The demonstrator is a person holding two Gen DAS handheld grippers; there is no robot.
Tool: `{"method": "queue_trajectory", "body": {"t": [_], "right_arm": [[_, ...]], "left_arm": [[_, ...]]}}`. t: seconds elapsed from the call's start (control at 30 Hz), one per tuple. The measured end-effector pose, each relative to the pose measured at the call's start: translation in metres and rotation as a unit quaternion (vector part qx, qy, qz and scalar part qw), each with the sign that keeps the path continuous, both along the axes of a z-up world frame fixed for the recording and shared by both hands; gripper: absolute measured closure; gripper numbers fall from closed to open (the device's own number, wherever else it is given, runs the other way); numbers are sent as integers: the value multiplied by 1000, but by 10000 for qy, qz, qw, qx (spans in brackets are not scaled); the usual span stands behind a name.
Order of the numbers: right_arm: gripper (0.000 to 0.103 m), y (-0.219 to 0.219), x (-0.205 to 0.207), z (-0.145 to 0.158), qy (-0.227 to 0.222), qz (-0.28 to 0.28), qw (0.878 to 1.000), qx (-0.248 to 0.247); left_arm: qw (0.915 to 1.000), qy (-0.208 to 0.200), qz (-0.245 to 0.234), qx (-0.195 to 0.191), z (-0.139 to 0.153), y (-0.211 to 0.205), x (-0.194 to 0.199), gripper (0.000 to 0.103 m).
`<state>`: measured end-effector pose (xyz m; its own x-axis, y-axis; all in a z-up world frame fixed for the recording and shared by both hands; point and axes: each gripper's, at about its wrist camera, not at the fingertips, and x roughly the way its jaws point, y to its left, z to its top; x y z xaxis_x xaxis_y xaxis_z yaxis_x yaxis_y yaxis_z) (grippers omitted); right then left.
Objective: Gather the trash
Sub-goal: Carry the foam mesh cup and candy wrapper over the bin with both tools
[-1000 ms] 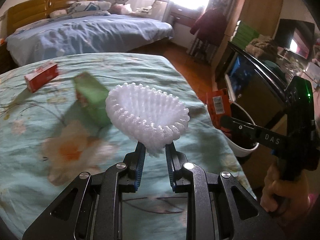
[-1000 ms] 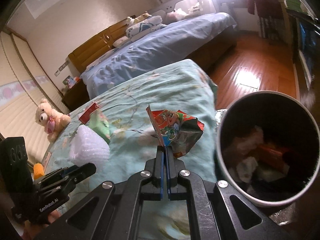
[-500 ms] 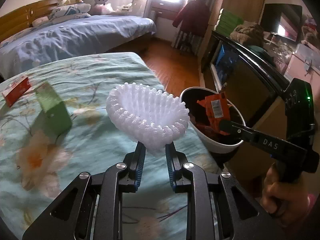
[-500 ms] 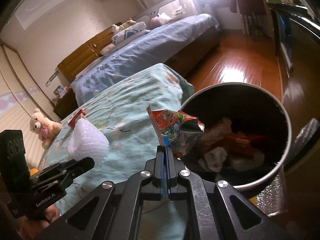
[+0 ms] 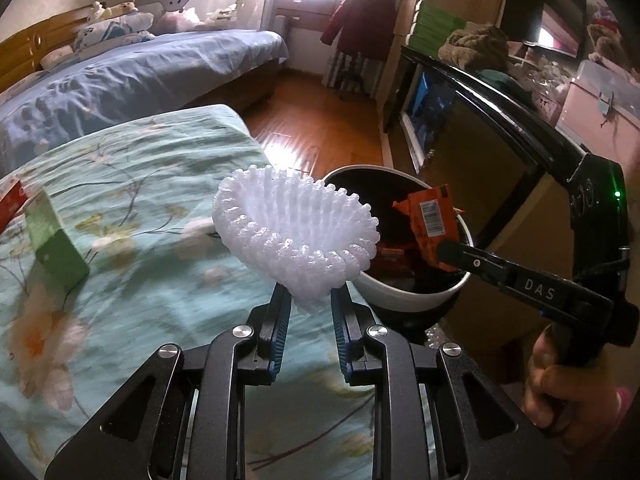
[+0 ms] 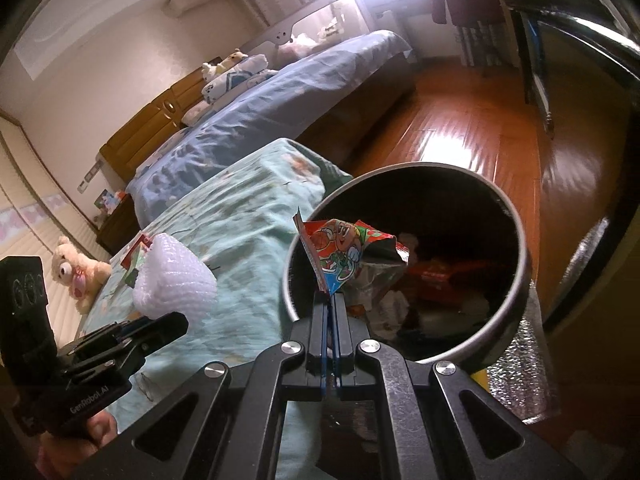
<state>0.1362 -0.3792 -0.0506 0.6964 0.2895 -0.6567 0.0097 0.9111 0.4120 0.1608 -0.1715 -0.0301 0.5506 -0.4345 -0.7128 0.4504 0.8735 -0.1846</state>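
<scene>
Trash is what I carry in both claws: my right gripper (image 6: 329,300) has its jaws pressed together on the bottom corner of a crumpled snack wrapper (image 6: 344,258), and my left gripper (image 5: 307,304) is clamped on the lower edge of a white foam fruit net (image 5: 296,236). The wrapper hangs directly over the open mouth of the bin (image 6: 516,220), just inside its near-left rim, so from the right claw the drop lies straight ahead at 12 o'clock and downward. I judge the right hand the nearer one; parting its jaws should let the wrapper fall in.

In the left view the foam net sits over the edge of the floral bedspread (image 5: 120,184), with the bin (image 5: 400,300) beyond it at about 2 o'clock; the net's long axis runs roughly 10 to 4 o'clock. It needs to travel further right before release, or it may land on the rim.

The bin already holds crumpled paper and red and orange packets. On the bedspread, at about 9 o'clock, 1 green box (image 5: 54,240) and 1 red box (image 5: 10,204) are not yet collected
</scene>
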Motion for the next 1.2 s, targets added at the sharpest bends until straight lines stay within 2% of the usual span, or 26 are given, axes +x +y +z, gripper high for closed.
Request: {"method": "queue_trajectory", "body": {"t": [0.43,1.2], "right_arm": [[101,-19,0,0,16,-167,9999,42],[101,-35,7,-4,99,-302,9995,21]], "left_arm": [[9996,-53,-252,133,0,-35,3,83],[9991,25,-359,228,-4,-62,14,83]]}}
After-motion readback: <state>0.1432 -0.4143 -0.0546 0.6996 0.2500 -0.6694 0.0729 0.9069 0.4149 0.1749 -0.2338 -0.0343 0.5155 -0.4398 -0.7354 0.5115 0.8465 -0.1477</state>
